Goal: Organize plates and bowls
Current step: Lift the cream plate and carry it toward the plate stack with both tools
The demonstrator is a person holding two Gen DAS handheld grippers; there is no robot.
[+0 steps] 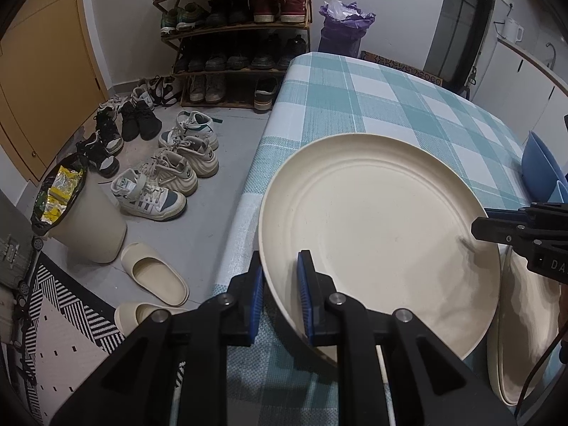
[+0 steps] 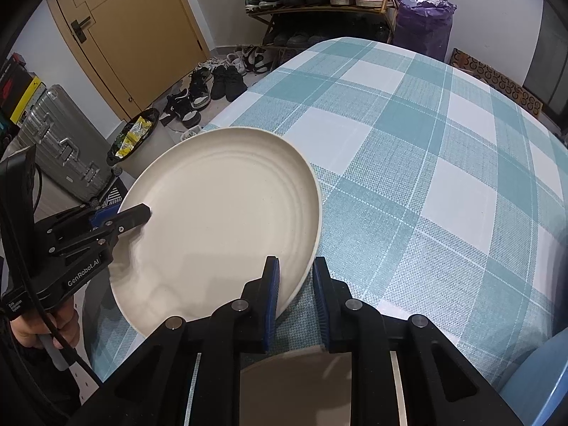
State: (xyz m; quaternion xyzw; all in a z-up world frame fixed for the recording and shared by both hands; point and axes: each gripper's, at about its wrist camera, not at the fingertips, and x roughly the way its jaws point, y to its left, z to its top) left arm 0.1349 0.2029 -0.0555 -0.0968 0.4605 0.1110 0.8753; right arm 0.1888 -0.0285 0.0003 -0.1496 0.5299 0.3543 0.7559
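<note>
Left gripper [image 1: 280,277] and right gripper [image 2: 295,280] each clamped on opposite rims of cream plate [image 1: 376,234], held tilted over near-left corner of teal plaid tablecloth [image 2: 426,163], shoe rack [image 1: 234,32] and bin [image 1: 81,209] on floor beyond.

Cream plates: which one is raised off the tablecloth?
The tilted cream plate, clamped at its rim by the left gripper and the right gripper; the other cream plate lies flat on the tablecloth beside it.
</note>
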